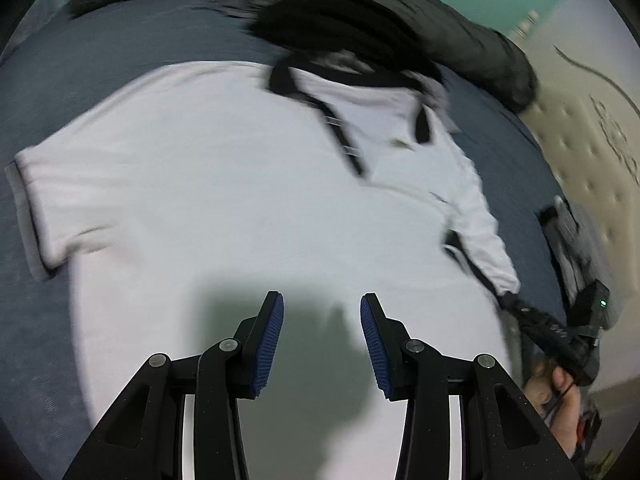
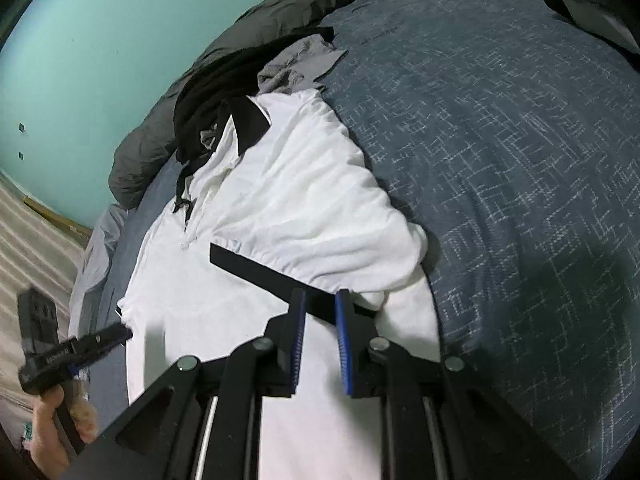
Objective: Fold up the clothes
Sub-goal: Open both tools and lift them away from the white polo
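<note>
Left wrist view: the left gripper (image 1: 322, 320) hovers at lower centre over the white polo shirt (image 1: 224, 184), jaws apart with nothing between them. The shirt lies flat on the blue bedspread (image 1: 120, 40), collar toward the upper centre, one sleeve spread at the left edge, which suits folding. The right gripper (image 1: 514, 304) sits at the lower right, at a black-trimmed sleeve. Right wrist view: the right gripper (image 2: 320, 308) at lower centre has its jaws narrowly apart, straddling the black sleeve band (image 2: 256, 270); pad contact cannot be confirmed. That sleeve lies folded inward across the shirt body, probably the first fold. The left gripper (image 2: 116, 334) is at the lower left, at the shirt's edge.
</note>
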